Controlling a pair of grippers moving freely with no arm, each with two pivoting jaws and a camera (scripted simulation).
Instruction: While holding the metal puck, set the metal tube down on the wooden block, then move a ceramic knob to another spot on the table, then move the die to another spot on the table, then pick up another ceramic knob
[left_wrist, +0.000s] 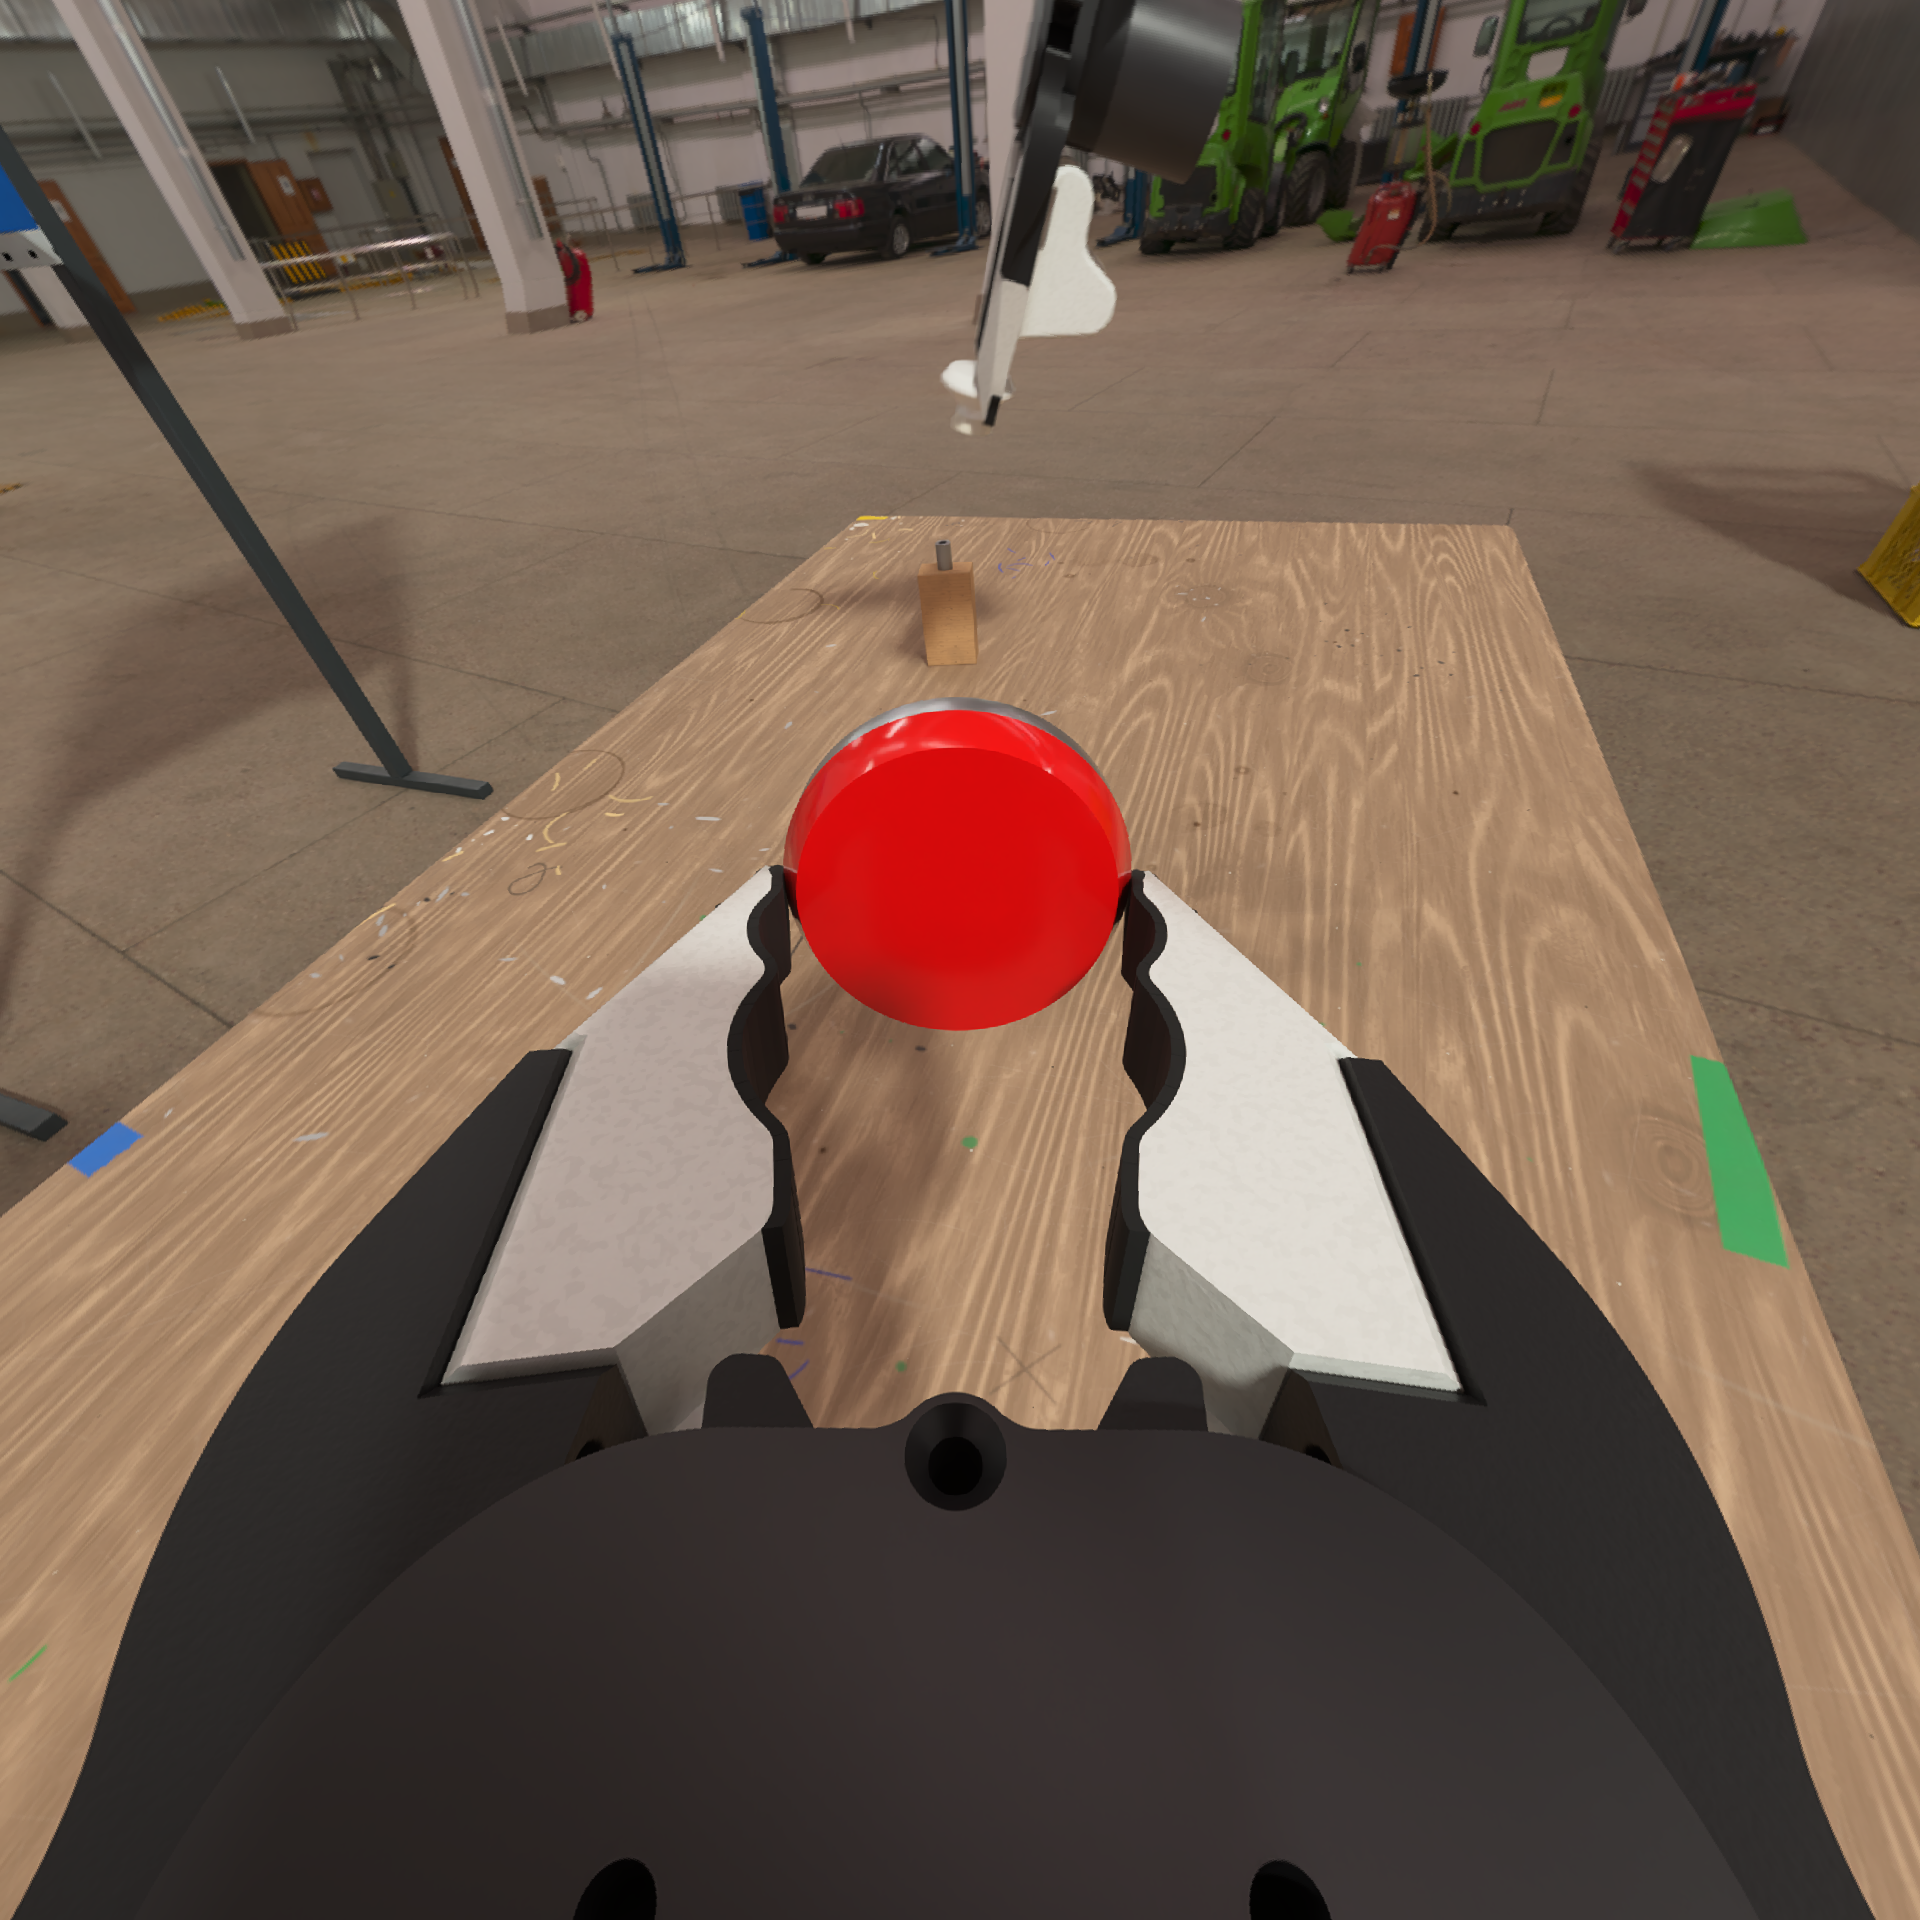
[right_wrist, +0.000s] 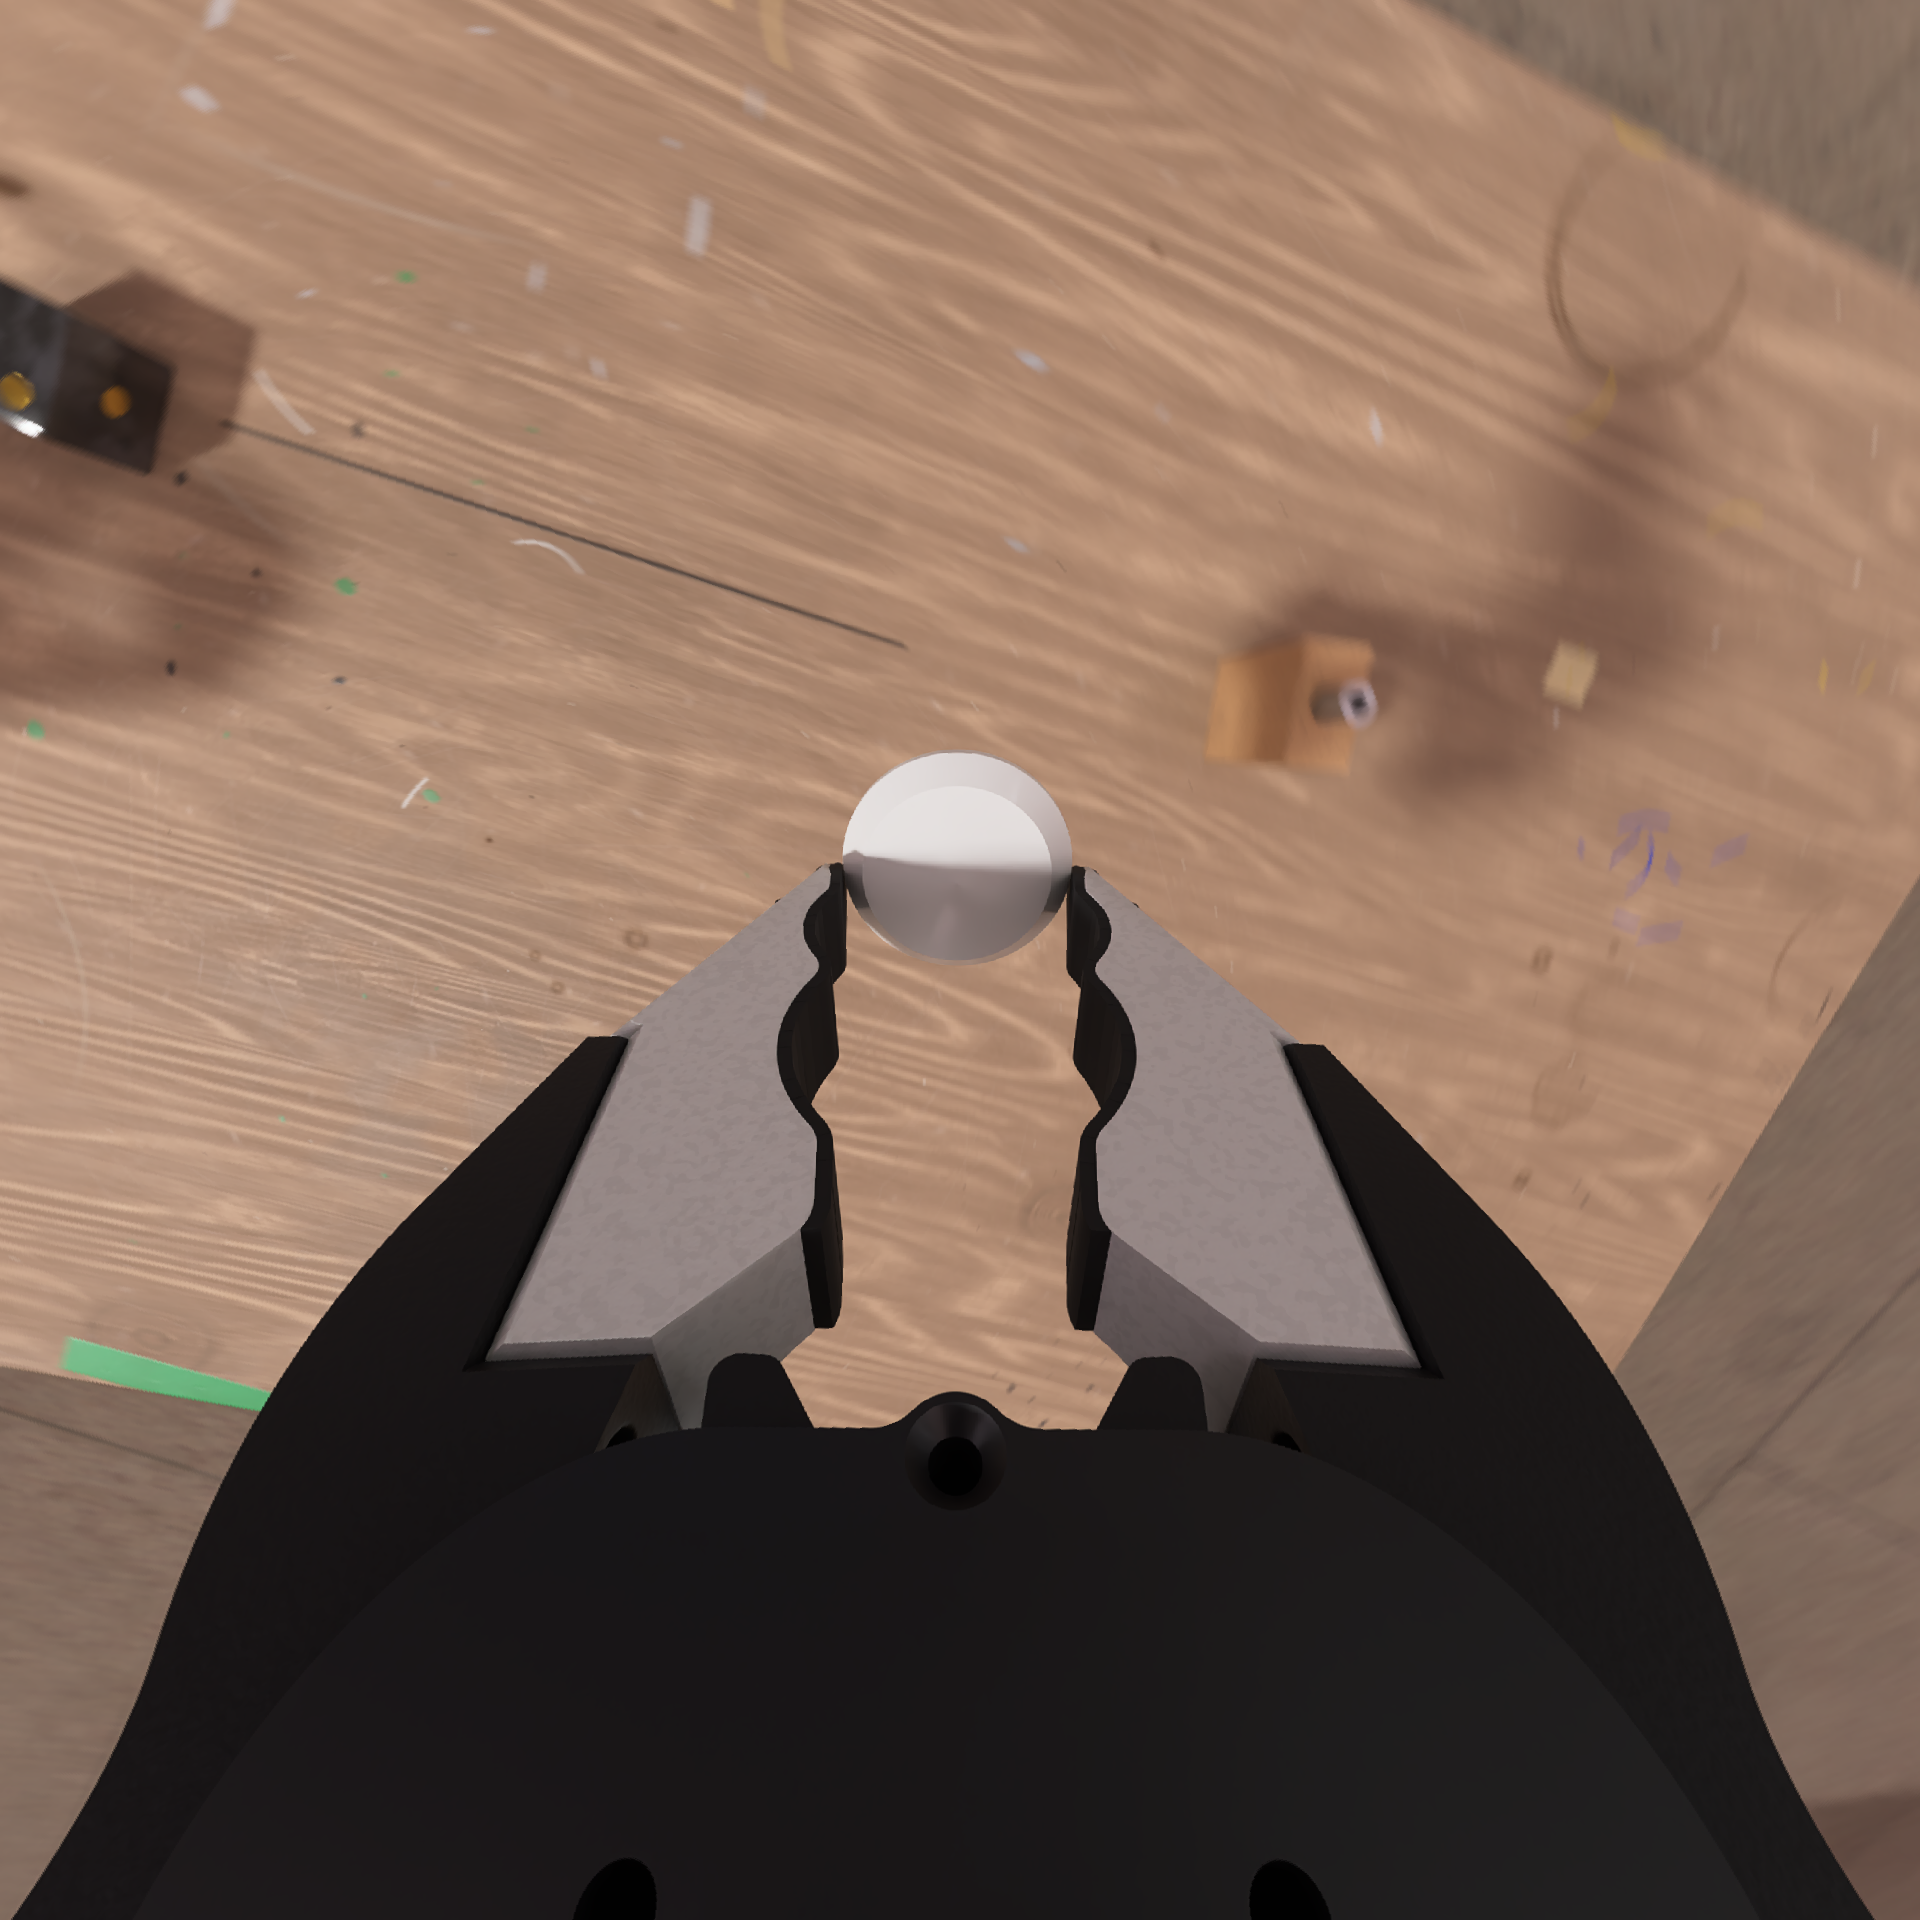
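My left gripper (left_wrist: 956, 896) is shut on the metal puck (left_wrist: 956, 831), a red-faced disc with a grey rim, and holds it above the table (left_wrist: 1351, 935). Far ahead, the metal tube (left_wrist: 943, 555) stands upright on the wooden block (left_wrist: 948, 618). My right gripper (right_wrist: 956, 883) is shut on a white ceramic knob (right_wrist: 956, 821) and holds it high above the table, looking down. It also shows in the left wrist view (left_wrist: 979, 403), up in the air beyond the block. Below it are the block (right_wrist: 1273, 707) with the tube (right_wrist: 1351, 704) and a small tan die (right_wrist: 1569, 673).
A dark blocky object with yellow spots (right_wrist: 94, 384) sits at the left edge of the right wrist view. Green tape (left_wrist: 1735, 1164) and blue tape (left_wrist: 104, 1148) mark the table's edges. A slanted dark pole (left_wrist: 260, 561) stands on the floor to the left.
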